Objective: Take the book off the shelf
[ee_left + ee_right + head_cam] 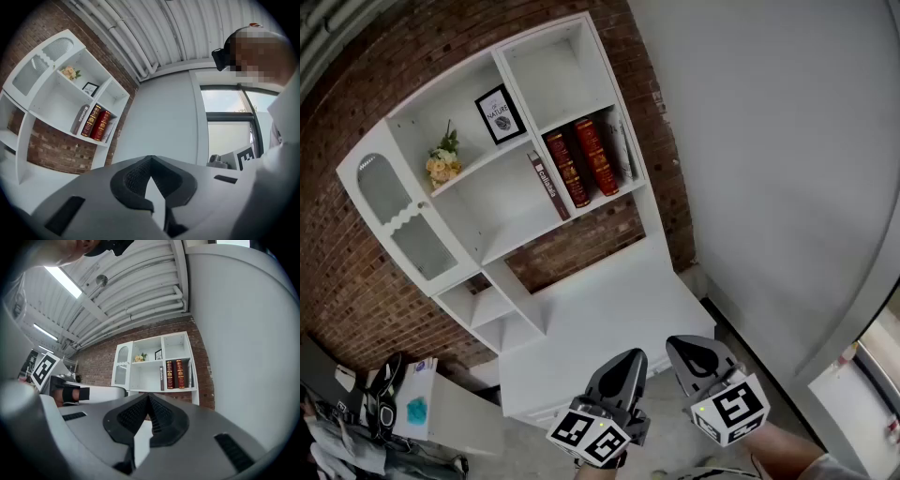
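Two red books (581, 163) stand upright on the middle right shelf of a white shelf unit (517, 248) against a brick wall. A thin brown book (548, 187) leans at their left and a pale book (624, 148) stands at their right. Both grippers hang low in the head view, well short of the shelf. My left gripper (628, 359) is shut with nothing in it, and so is my right gripper (690, 347). In the left gripper view the books (95, 123) are far off beyond the shut left gripper (150, 160). In the right gripper view the books (174, 374) stand above the shut right gripper (148, 397).
A framed picture (500, 113) and a small bunch of flowers (442, 165) sit on the upper shelf. The unit has a frosted glass door (401, 221) at left and a white desk top (614, 305) below. A grey wall (769, 187) runs along the right. Bags and a box (411, 405) lie at the lower left.
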